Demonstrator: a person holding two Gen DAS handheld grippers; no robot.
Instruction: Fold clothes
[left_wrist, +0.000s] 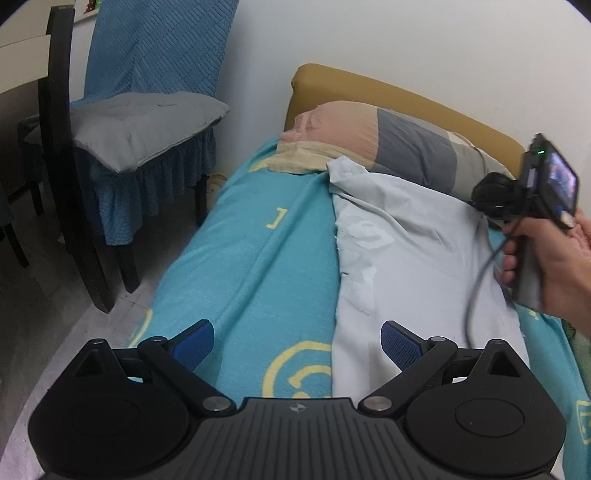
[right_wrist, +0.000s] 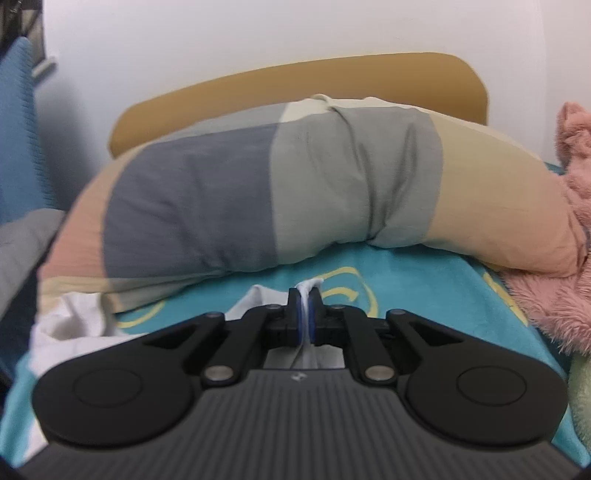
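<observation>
A pale grey-white garment (left_wrist: 413, 258) with a faded white print lies lengthwise on a teal blanket (left_wrist: 255, 258) that covers a bed. My left gripper (left_wrist: 297, 343) hovers open above the garment's left edge, nothing between its blue pads. A hand at the right holds the right gripper's body (left_wrist: 532, 195) over the garment's far right side. In the right wrist view my right gripper (right_wrist: 305, 295) is shut on a pinch of the white garment (right_wrist: 309, 286), near the striped pillow (right_wrist: 295, 192). More white cloth (right_wrist: 70, 325) bunches at the lower left.
A patchwork pillow (left_wrist: 388, 136) leans against the mustard headboard (left_wrist: 369, 88). A chair with a blue cover and grey cushion (left_wrist: 140, 125) stands left of the bed. A fluffy pink cloth (right_wrist: 565, 240) lies at the bed's right. A white wall rises behind.
</observation>
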